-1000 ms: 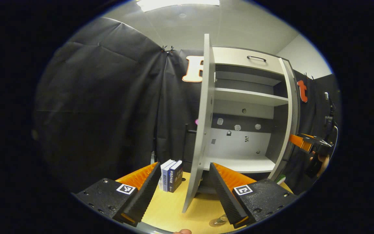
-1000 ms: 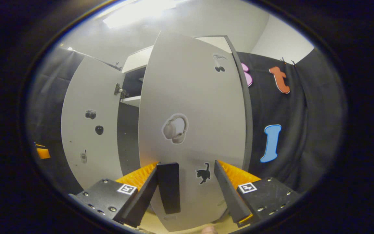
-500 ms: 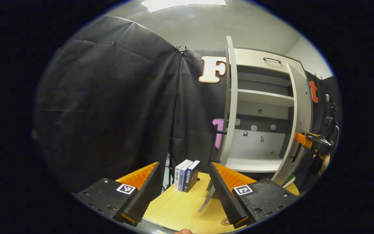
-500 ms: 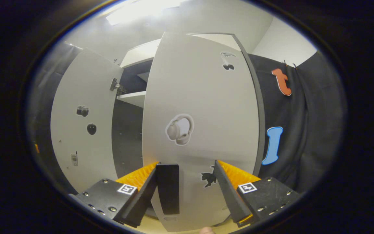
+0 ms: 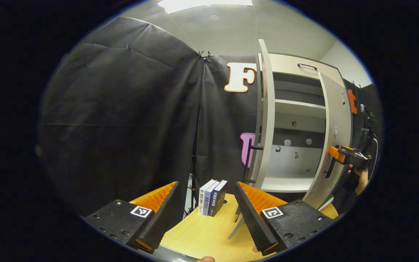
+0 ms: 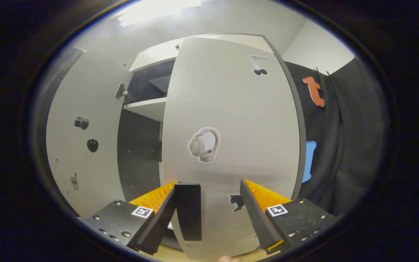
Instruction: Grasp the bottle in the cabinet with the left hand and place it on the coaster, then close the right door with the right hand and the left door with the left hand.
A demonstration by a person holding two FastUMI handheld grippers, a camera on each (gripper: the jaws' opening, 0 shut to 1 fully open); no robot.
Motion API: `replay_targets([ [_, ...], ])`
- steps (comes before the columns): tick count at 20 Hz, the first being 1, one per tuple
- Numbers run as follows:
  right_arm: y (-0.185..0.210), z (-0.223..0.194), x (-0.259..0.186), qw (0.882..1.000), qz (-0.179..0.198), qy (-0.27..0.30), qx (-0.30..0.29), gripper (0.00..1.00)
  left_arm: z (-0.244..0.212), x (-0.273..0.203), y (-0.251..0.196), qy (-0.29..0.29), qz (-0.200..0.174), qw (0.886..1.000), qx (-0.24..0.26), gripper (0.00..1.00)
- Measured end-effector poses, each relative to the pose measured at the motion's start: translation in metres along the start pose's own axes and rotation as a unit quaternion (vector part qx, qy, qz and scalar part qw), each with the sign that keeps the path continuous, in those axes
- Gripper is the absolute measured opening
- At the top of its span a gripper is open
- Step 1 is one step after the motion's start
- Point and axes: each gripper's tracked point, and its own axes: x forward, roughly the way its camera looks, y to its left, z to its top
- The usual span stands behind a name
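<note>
Grey right door (image 6: 231, 138) stands close ahead of my right gripper (image 6: 207, 214), partly swung toward the cabinet (image 5: 296, 123); its dark handle (image 6: 188, 211) sits between my spread fingers, against the left one, not clamped. My left gripper (image 5: 206, 214) hangs wide open and empty over the wooden table (image 5: 202, 233), books (image 5: 212, 197) beyond. Left door (image 5: 266, 112) stands open, edge-on. Coaster (image 5: 256, 249) peeks by my right finger; I cannot see the bottle.

Bright ceiling light (image 5: 205, 4), sharp, fisheye-warped edges
</note>
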Motion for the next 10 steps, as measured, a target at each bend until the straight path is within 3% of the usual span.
replay_targets([
  [1,0.001,0.000,0.003,1.000,-0.001,0.000,0.001,0.98,-0.001,0.000,0.002,0.001,0.002,1.000,0.001,0.89],
  [2,0.002,-0.001,0.006,1.000,-0.002,-0.001,0.001,0.98,-0.001,0.000,0.005,0.002,0.005,1.000,0.002,0.94],
  [10,0.007,-0.003,0.020,1.000,-0.013,-0.010,0.000,0.97,-0.001,0.009,0.022,0.004,0.024,1.000,0.005,0.95],
])
